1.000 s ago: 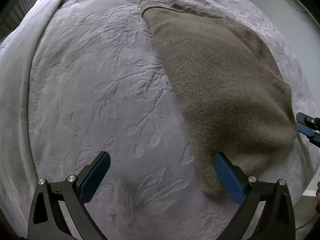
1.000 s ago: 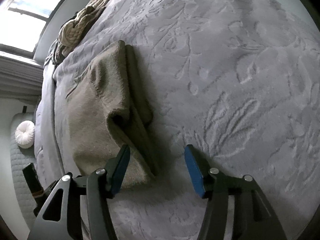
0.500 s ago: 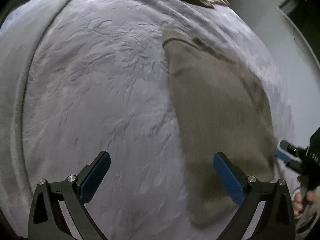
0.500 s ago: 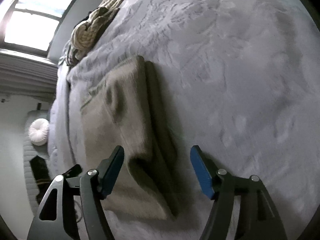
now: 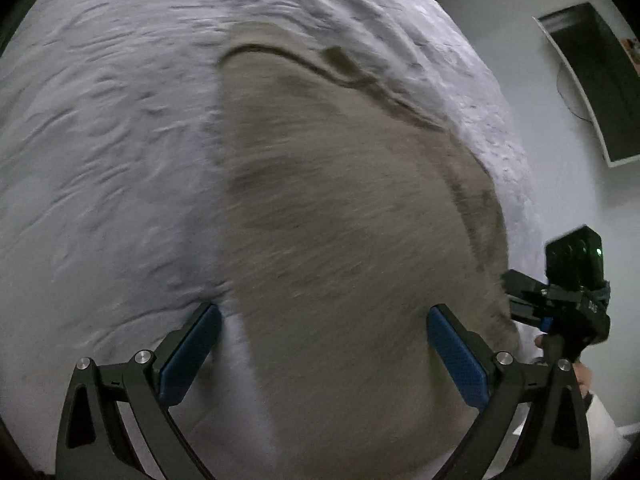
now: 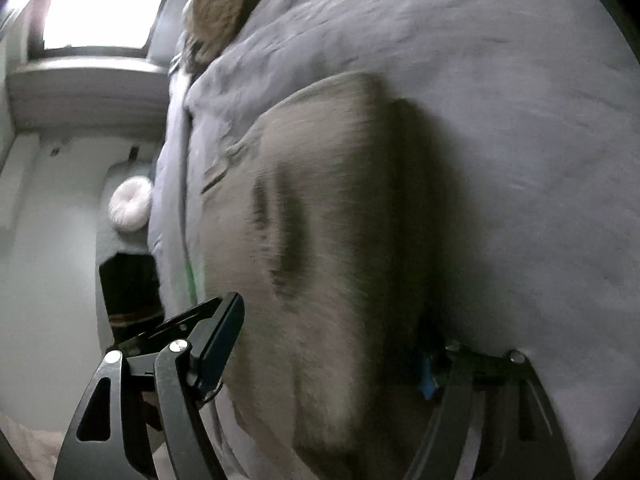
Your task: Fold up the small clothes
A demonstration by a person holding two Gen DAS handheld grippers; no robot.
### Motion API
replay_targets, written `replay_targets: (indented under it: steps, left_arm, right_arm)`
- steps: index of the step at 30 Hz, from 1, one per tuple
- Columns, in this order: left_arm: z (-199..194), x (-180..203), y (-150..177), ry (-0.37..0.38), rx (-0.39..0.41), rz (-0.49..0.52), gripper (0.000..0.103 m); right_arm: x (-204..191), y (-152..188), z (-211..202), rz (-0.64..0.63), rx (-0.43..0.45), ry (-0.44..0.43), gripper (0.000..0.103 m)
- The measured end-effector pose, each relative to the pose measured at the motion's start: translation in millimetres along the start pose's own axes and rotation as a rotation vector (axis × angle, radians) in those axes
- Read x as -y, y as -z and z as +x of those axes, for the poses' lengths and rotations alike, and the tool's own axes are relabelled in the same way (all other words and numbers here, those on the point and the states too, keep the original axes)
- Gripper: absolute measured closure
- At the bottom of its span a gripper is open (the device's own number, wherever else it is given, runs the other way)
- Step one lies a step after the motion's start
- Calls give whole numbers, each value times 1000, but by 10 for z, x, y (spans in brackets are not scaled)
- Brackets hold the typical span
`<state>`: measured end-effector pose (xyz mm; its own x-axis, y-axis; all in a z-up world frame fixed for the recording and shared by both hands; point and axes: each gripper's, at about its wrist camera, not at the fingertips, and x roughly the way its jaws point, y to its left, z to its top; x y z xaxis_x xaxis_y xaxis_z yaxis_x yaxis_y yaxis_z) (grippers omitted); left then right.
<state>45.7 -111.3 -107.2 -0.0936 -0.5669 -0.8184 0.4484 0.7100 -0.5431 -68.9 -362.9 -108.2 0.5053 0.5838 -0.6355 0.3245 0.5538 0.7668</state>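
**Both grippers closing in on a half-folded brown garment**

A brown fleecy garment (image 5: pixel 340 220) is lying flat on the grey embossed bedspread (image 5: pixel 100 140), near the bed's edge. It is already looking doubled over: a second layer is showing along its far edge and along one long side, so at least one fold appears done. It is not yet a compact bundle, so further folding probably remains.

The left gripper (image 5: pixel 324 356) is hanging over the near end, its jaws standing wide and gripping nothing, the cloth's side edge lying between them. The right gripper (image 6: pixel 332 344) is straddling the other near corner; its jaws are opening, with cloth between them but no pad visibly pressing it. More clothing (image 6: pixel 224 4) is waiting at the bed's far end.
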Motion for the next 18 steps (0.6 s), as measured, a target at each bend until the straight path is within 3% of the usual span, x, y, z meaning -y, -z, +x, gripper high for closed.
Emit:
replay_targets:
  steps: [2,5,6,7,8,9,10,12,15,18]
  left_arm:
    - [66,65,-33,18,0,0,0]
    - [150,159,-46,-14,7,2,0]
    - [170,176,-42,-25,10,6,0]
    - [169,194,-30,-31,15,11,0]
    - [167,221,-24,-40,19,17,5]
    - [133,244,-4,-50,28,24,14]
    - [120,266,7,-49,33,27,19]
    - [49,288,29,-43,50,33,37]
    - [-83,294,28,-15,62,28,55]
    - [-289,272,84,23,68,17,56]
  right_arm:
    - [-87,-51,162,-26,-34,-14,25]
    - [-125,-86,267,-19,-43,12,25]
    - [-132,-85,273,-6,-41,17,28]
    - [-145,-81,277,10,-40,32,37]
    - [-170,-73,276,13,-35,63,45]
    - [-205,-55,274,5,-30,101,61]
    - [-232,-33,254,0,-20,103,68]
    - [-284,12,199,10,3,70,71]
    - [-452,103,130,23,28,-12,72]
    - [-598,198,89,30,33,-55,72]
